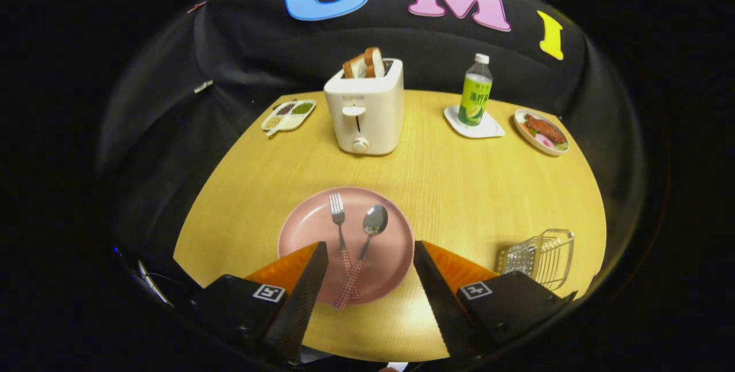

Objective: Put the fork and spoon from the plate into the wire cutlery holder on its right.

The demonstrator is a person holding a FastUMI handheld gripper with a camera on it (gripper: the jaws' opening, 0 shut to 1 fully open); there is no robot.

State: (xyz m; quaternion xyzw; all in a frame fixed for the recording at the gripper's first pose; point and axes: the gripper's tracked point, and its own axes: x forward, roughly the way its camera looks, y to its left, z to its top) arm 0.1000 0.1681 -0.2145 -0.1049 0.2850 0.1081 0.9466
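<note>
The tool (370, 248) hangs with its fingers spread wide and gripping nothing, above the near edge of the pink plate (304, 228). On that plate the fork (340, 223) and spoon (370, 231) lie with handles crossed. The wire cutlery holder (542, 257) sits right of the plate on the worktop (459, 188); a toaster (364, 111) stands beyond the plate.

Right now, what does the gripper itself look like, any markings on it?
The gripper has two wedge-shaped fingers that taper toward their tips, with finely ribbed inner faces. Each finger sits on a boxy black mount, and each mount carries a small square black-and-white marker on top. The fingers stand open over the near edge of the plate, gripping nothing. No cables are visible on it.
</note>
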